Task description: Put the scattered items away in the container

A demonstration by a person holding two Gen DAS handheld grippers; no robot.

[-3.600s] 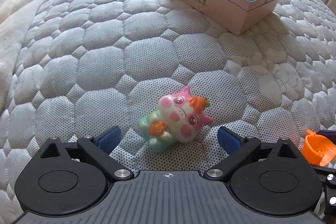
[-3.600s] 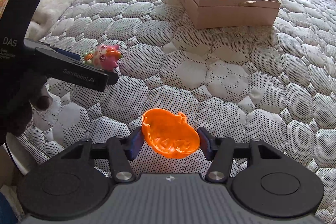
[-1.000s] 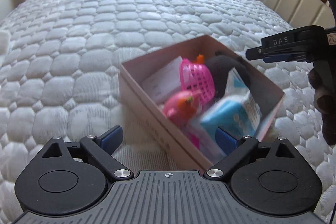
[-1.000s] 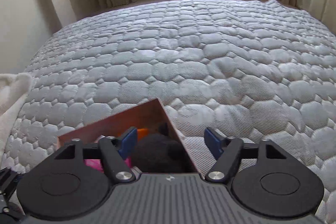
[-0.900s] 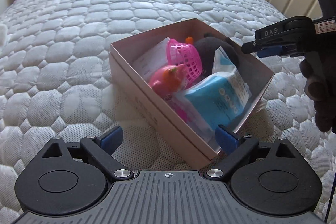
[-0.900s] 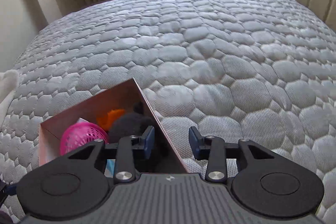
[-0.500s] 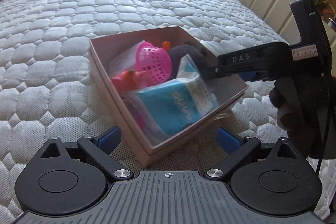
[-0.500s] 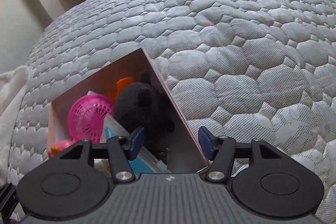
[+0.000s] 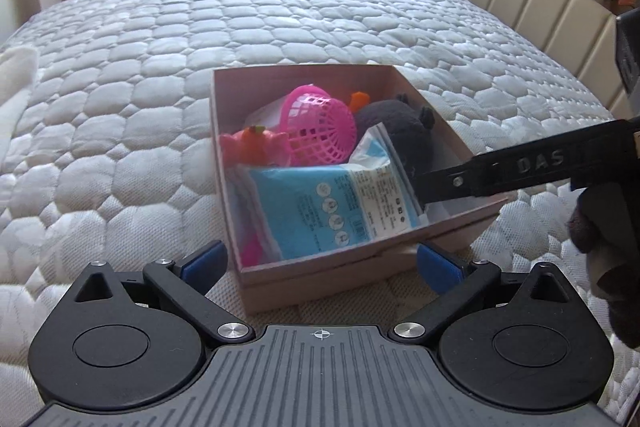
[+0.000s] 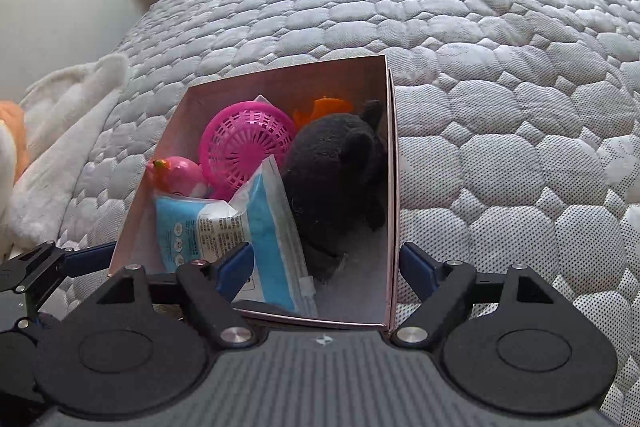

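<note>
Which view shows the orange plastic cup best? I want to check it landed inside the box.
The right wrist view: the orange plastic cup shows behind the black plush toy inside the pink cardboard box. The left wrist view shows only a small orange sliver.

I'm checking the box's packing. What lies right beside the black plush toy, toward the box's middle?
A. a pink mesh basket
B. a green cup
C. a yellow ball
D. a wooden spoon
A: the pink mesh basket sits against the black plush toy inside the box.
</note>
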